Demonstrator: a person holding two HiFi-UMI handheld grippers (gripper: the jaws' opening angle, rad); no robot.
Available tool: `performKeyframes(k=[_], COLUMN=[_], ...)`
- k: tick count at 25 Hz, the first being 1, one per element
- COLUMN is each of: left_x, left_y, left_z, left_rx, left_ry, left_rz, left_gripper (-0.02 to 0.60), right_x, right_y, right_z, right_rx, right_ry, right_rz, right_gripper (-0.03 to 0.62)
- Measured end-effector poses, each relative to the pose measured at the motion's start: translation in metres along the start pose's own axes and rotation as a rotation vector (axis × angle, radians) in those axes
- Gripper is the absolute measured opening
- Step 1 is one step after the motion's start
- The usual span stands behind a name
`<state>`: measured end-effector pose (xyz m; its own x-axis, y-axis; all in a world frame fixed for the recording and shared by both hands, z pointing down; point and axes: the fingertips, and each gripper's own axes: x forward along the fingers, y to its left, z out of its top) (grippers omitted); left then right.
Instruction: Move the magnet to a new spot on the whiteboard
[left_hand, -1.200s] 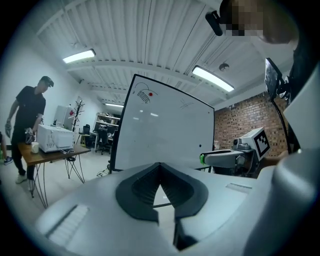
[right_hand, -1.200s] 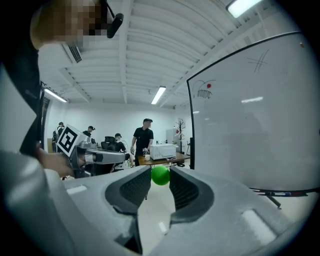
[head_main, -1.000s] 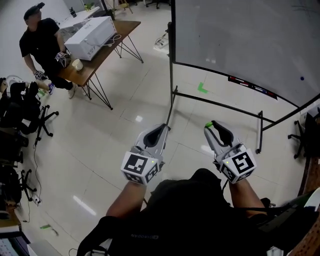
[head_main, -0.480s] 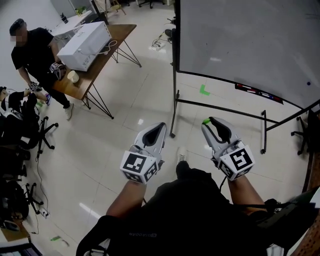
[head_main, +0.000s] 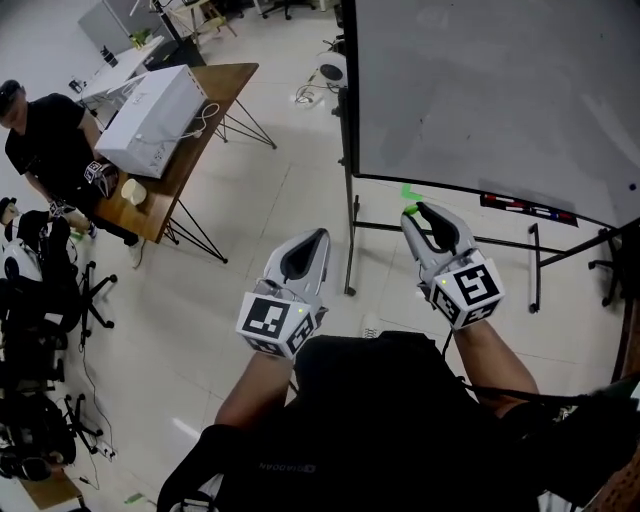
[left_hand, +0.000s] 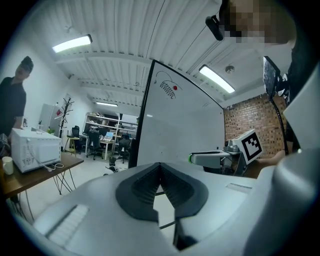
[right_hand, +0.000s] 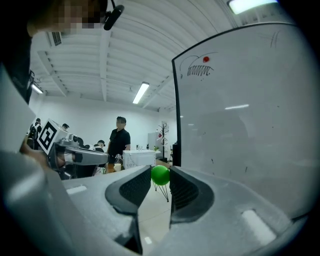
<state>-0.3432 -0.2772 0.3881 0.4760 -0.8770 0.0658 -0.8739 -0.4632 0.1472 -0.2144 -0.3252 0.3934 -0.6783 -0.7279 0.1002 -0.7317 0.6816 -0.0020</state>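
The right gripper (head_main: 416, 212) has its fingers closed partway on the small green magnet (right_hand: 160, 175), pinched at their tips. The magnet is off the whiteboard (head_main: 500, 90), in the air before its lower left corner. The board face lies ahead and to the right of those fingers, so this hand is the nearer. The left gripper (left_hand: 160, 167) hangs alongside with its fingers together and empty.

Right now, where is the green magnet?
The green magnet sits between the jaw tips of the right gripper, which in the head view is just below the lower left corner of the whiteboard.
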Motion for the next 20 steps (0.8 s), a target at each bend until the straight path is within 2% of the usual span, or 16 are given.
performKeyframes(k=[5,7,15,20], left_x=[0.021,0.025,0.039,0.039], left_y=[0.03,0.042,0.088,0.102], left_z=[-0.012,-0.016,-0.029,-0.026], left_rx=[-0.026,-0.029,-0.015,-0.003], left_ry=[0.018,0.029,0.093,0.113], left_rz=[-0.032,-0.052,-0.162,-0.219], left_gripper=[0.017,0.017,0.017,0.017], right_x=[0.062,0.084,0.167,0.18], right_y=[-0.023,-0.03,-0.085,-0.109], right_z=[-0.032,-0.05,-0.08,-0.069], right_rx=[0.112,0.121,0.006,0.029], right_ry=[0.061,0.094,0.089,0.049], right_rz=[-0.038,-0.081,-0.42,-0.533], right_gripper=[0.103,0.103,0.104,0.104])
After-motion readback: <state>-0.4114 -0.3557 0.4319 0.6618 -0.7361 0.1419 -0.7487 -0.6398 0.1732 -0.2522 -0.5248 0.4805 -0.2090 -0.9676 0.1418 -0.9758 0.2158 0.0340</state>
